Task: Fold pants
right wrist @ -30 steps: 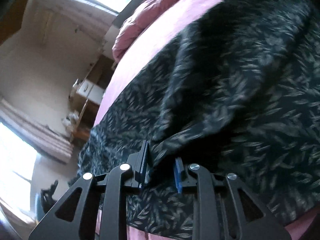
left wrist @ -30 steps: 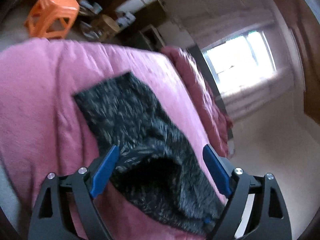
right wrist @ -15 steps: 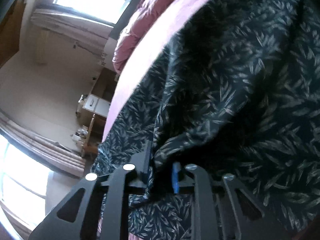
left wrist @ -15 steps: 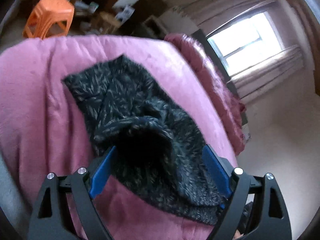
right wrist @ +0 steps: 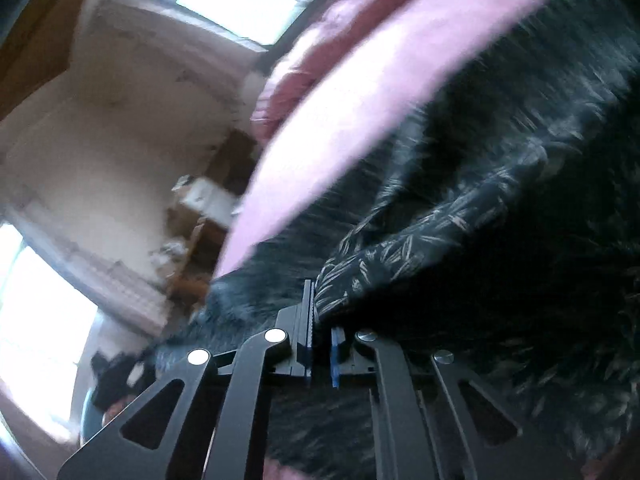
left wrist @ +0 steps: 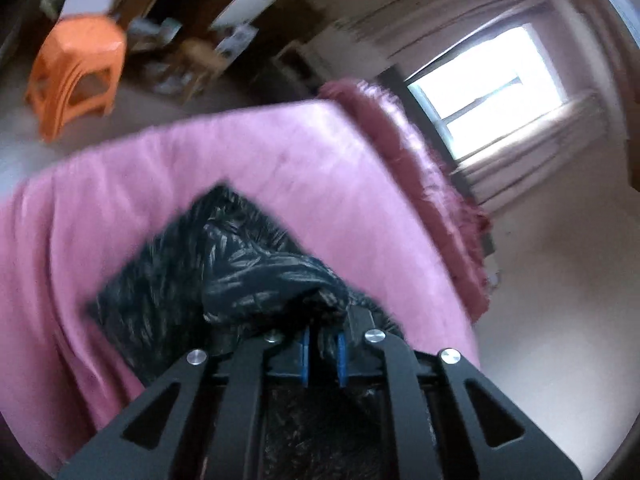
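Dark pants with a pale leaf print (left wrist: 168,292) lie on a pink blanket (left wrist: 280,168) covering a bed. My left gripper (left wrist: 323,346) is shut on a raised fold of the pants at its near edge. In the right wrist view the pants (right wrist: 500,208) fill the right half of the frame. My right gripper (right wrist: 321,344) is shut on another bunched edge of the pants and holds it lifted above the rest of the cloth.
An orange plastic stool (left wrist: 76,68) stands on the floor beyond the bed. A dark red quilt (left wrist: 432,184) is bunched along the bed's far side. Cluttered shelves (left wrist: 192,40) and a bright window (left wrist: 488,80) lie behind.
My left gripper was open around the pants and has closed on a fold of them. My right gripper has stayed shut on the cloth and moved with it; both views are blurred by motion.
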